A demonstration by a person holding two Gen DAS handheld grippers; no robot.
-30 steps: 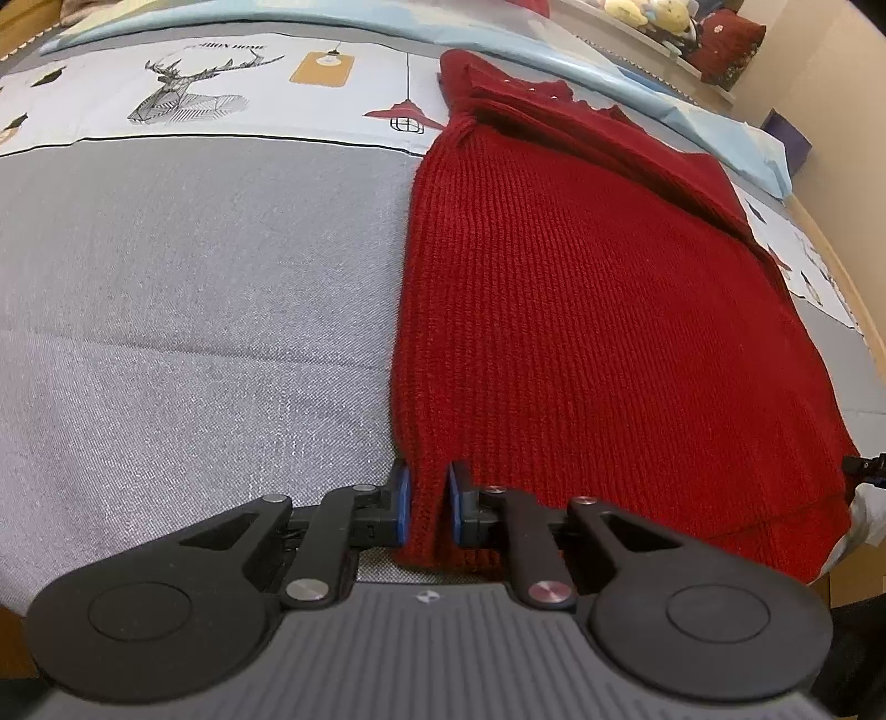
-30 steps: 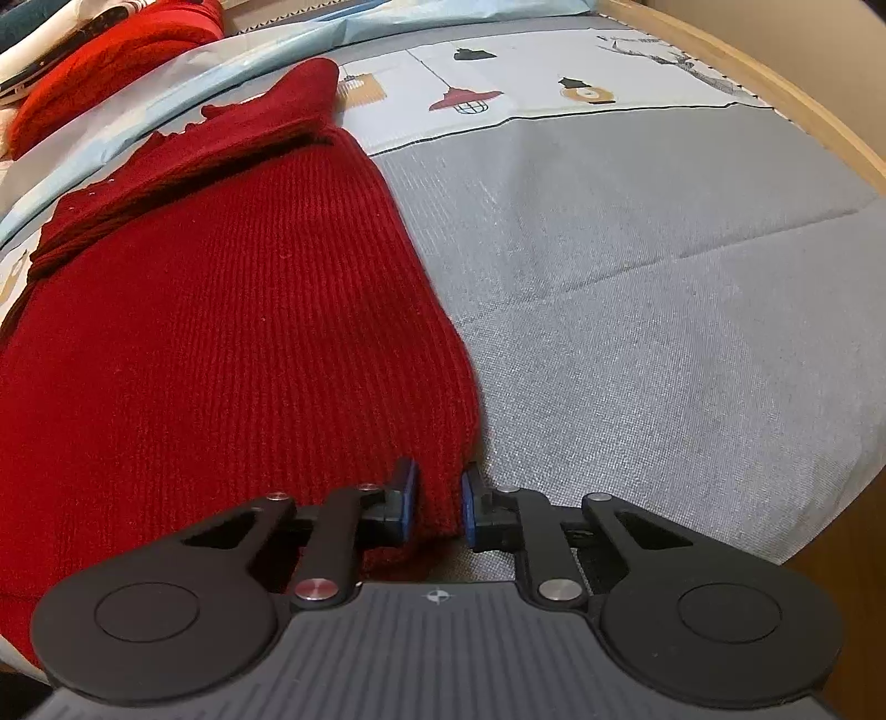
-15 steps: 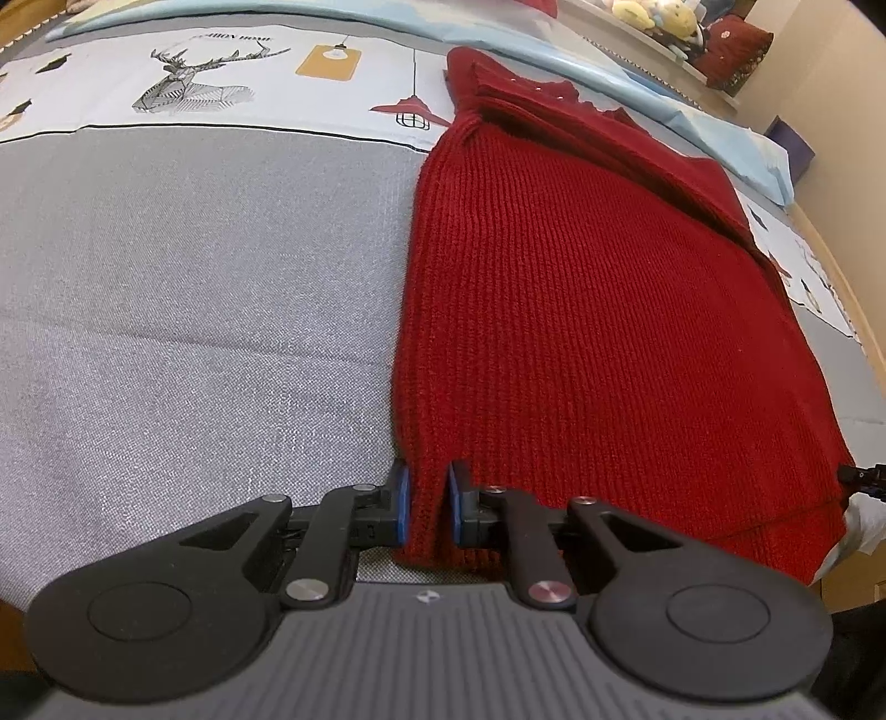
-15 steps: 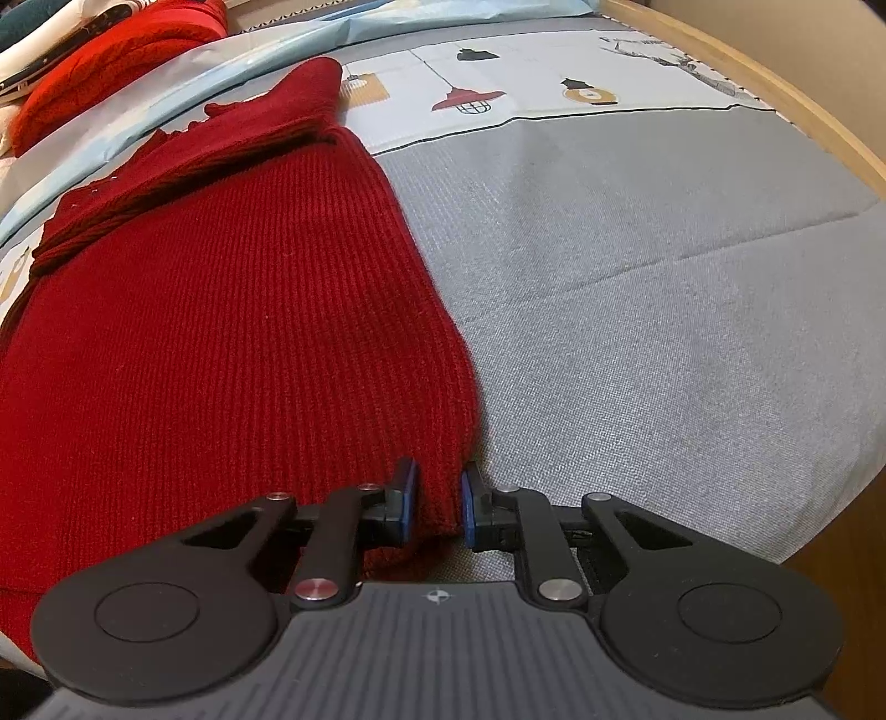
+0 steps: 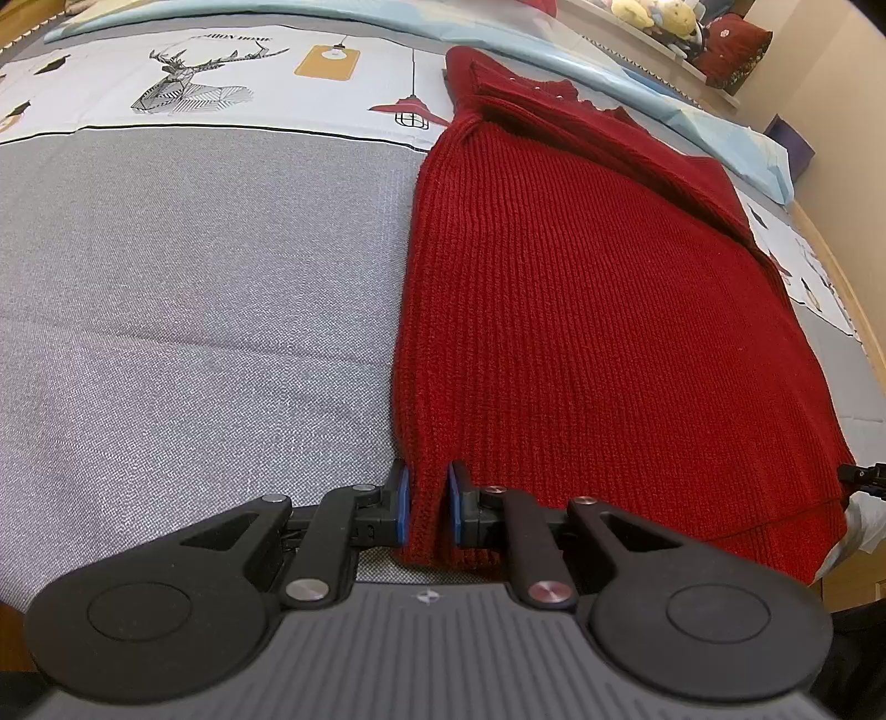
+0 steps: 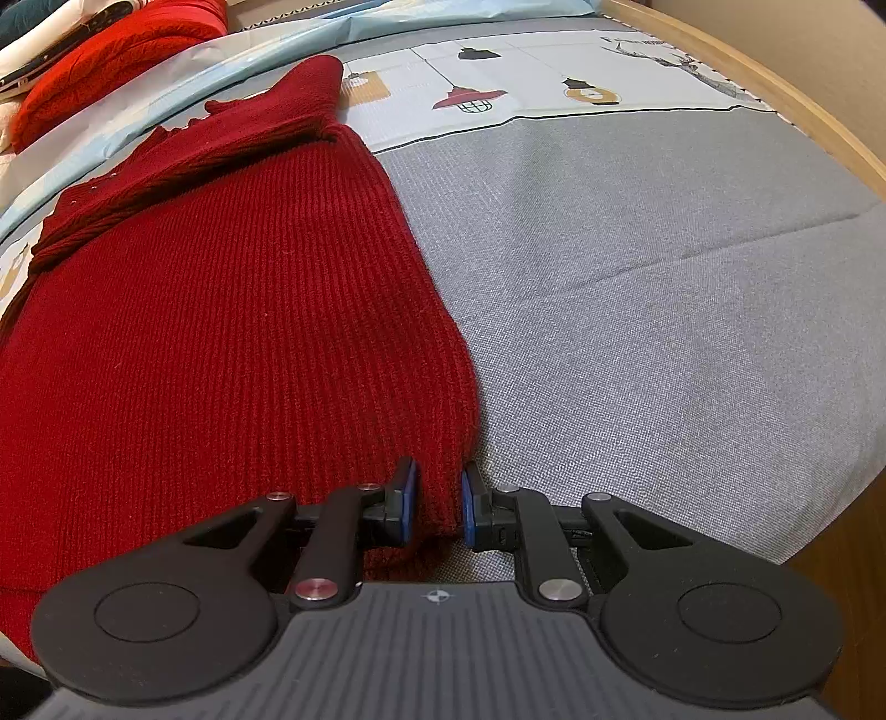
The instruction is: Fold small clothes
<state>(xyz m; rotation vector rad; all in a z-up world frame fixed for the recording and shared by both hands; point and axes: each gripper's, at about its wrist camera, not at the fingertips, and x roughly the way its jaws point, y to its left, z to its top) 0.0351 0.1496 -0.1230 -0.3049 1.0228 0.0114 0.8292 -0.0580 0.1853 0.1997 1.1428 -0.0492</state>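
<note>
A dark red ribbed knit sweater (image 5: 598, 310) lies flat on the grey bed cover, its sleeves folded in across the far end. My left gripper (image 5: 425, 507) is shut on the sweater's near left hem corner, blue pads pressing the knit from both sides. In the right wrist view the same sweater (image 6: 221, 343) fills the left half. My right gripper (image 6: 437, 501) is shut on its near right hem corner. The tip of the right gripper (image 5: 861, 476) peeks in at the far right edge of the left wrist view.
The grey bed cover (image 5: 194, 288) has a white printed band with a deer and lamps (image 5: 232, 83) at the far end. Folded red clothes (image 6: 116, 55) and soft toys (image 5: 664, 16) sit beyond. A wooden bed edge (image 6: 786, 105) runs along the right.
</note>
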